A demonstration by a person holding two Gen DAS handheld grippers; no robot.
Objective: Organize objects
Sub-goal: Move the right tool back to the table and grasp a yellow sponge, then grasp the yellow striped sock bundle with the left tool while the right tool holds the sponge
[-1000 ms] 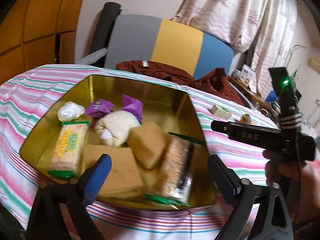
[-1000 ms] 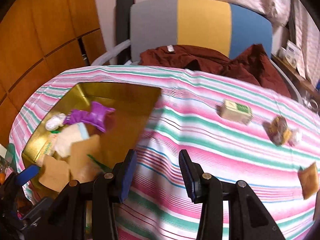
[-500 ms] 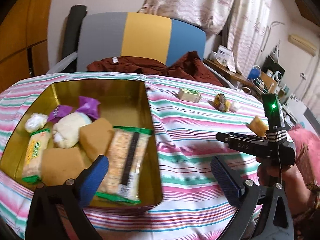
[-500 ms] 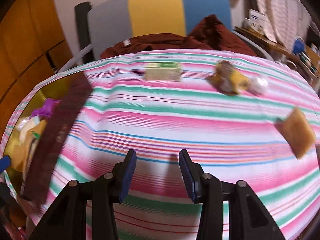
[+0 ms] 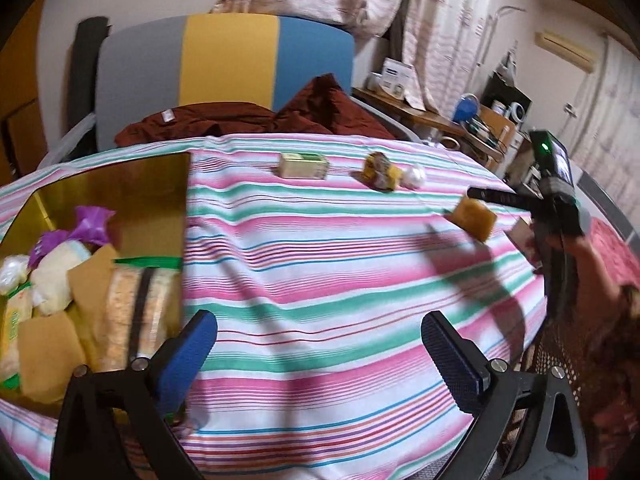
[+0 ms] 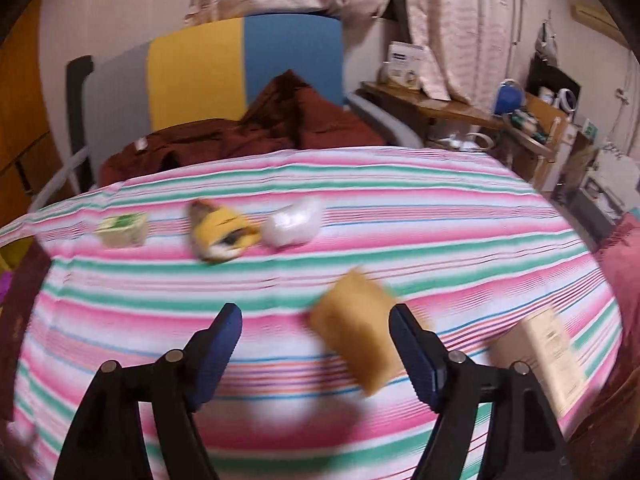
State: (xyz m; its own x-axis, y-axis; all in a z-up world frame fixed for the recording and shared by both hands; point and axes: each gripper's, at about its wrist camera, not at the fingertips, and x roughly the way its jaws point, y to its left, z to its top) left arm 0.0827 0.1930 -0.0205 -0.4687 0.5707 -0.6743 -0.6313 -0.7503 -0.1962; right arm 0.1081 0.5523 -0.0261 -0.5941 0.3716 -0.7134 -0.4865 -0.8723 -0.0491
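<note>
From where I stand, the gold tin (image 5: pixel 120 184) sits at the table's nine o'clock side, already stacked with wrapped snacks. The left gripper (image 5: pixel 320 356) hovers over bare striped cloth (image 5: pixel 320 280) beside it, jaws spread wide and nothing between them. Going rightward along the far edge, around twelve o'clock, lie a green-and-cream packet (image 6: pixel 122 230), a yellow-and-brown wrapper (image 6: pixel 222 234) and a white bundle (image 6: pixel 294 224), the last two just touching. Nearer, toward three o'clock, is the tan packet (image 6: pixel 356 334), and the right gripper (image 6: pixel 316 344) is bearing on it. Its jaws have just been opening and now stand apart, the packet lying nearer the right pad (image 6: pixel 412 354) than the left, and I cannot tell whether that pad touches it. A pale box (image 6: pixel 548 356) lies at the cloth's right edge.

The worry, I'd say, is that off-centre line-up: if the jaws shut now, one pad may meet the packet first and shove it sideways, or pinch only a corner. The view is smeared, so the hand looks to be travelling fast, and it could push the packet toward the edge.

A second ago the right jaws were nearly together over cloth beside the tin; half a second ago they were unchanged and the tan packet sat far off to the right. The left view then looked straight into the tin.
</note>
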